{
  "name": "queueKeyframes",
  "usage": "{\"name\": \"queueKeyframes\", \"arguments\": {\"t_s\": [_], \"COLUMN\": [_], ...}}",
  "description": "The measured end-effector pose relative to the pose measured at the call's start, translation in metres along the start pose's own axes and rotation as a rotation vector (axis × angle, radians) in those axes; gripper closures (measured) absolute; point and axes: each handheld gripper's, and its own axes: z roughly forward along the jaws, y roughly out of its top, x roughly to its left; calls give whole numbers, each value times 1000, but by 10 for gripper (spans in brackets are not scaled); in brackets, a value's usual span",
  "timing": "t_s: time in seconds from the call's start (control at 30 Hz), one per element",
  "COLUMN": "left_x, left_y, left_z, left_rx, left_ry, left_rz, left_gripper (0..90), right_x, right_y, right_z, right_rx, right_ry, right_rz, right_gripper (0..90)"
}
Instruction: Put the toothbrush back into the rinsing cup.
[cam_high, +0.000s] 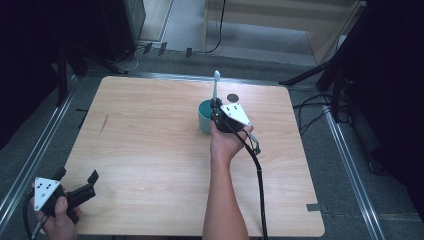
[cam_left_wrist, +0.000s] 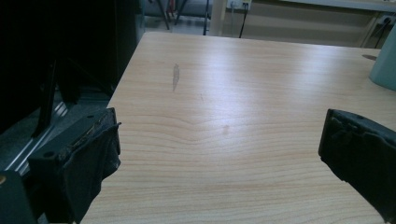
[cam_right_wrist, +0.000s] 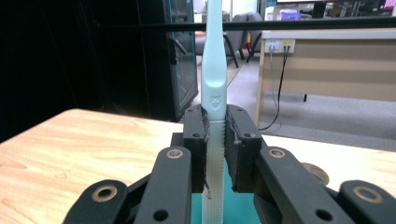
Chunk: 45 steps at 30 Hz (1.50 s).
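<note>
Pale wooden table (cam_high: 150, 150) on a grey floor, dark stands and cables around it, seen from the high view. Teal cup (cam_high: 205, 116) standing toward the far middle of the table, with a small dark round spot (cam_high: 232, 98) on the wood just beyond it. Right gripper (cam_high: 216, 107) held over the cup's right rim by a hand (cam_high: 227, 142) whose forearm comes up from the bottom edge; jaws clamped on a pale toothbrush (cam_high: 216, 86) that stands upright, bristle end at the top, lower end down in the cup. Left gripper (cam_high: 77, 181) at the near left corner of the table, held in the other hand (cam_high: 59, 215), jaws spread with nothing between them, well apart from the cup. From the left gripper view: two black padded jaws rising at the left and right edges, wide apart, bare wood grain between them, a faint grey scuff (cam_left_wrist: 175, 76) farther out on the surface, and a sliver of the cup (cam_left_wrist: 385, 65) at the right edge. From the right gripper view: black pads (cam_right_wrist: 195, 140) pressed against both sides of the toothbrush (cam_right_wrist: 214, 79), its ribbed handle running down between them into the teal of the cup (cam_right_wrist: 243, 205); beyond, a desk, chairs and a dark cabinet in the room.
</note>
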Motion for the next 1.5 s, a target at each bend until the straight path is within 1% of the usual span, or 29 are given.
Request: {"name": "queueKeyframes", "arguments": {"t_s": [0.03,0.1,0.33,0.43,0.63,0.73,0.83,0.87,1.13,1.23,1.4,1.5], "left_x": [0,0,0,0,0,1,1,1,1,1,1,1], "left_y": [0,0,0,0,0,0,0,0,0,0,0,0], "left_z": [0,0,0,0,0,0,0,0,0,0,0,0], "left_rx": [0,-1,-3,-3,-4,-5,-5,-5,-5,-5,-6,-5], "left_ry": [0,0,0,0,-1,-1,-1,-1,-1,-1,-1,0], "left_rz": [0,-3,-4,-5,-7,-8,-8,-8,-7,-8,-8,-7], "left_gripper": [0,0,0,0,0,0,0,0,0,0,0,0], "right_x": [0,-1,-4,-4,-6,-8,-10,-11,-12,-12,-13,-13], "right_y": [0,-5,-18,-20,-24,-28,-28,-29,-28,-28,-26,-25], "right_z": [0,1,2,3,6,9,10,11,13,13,11,10], "right_rx": [0,23,59,70,109,141,145,154,164,169,175,170], "right_ry": [0,7,2,2,2,12,14,10,23,28,21,22], "right_rz": [0,-8,3,2,-3,12,15,24,61,60,52,51], "right_gripper": [799,799,799,799,798,797,797,797,785,770,754,739]}}
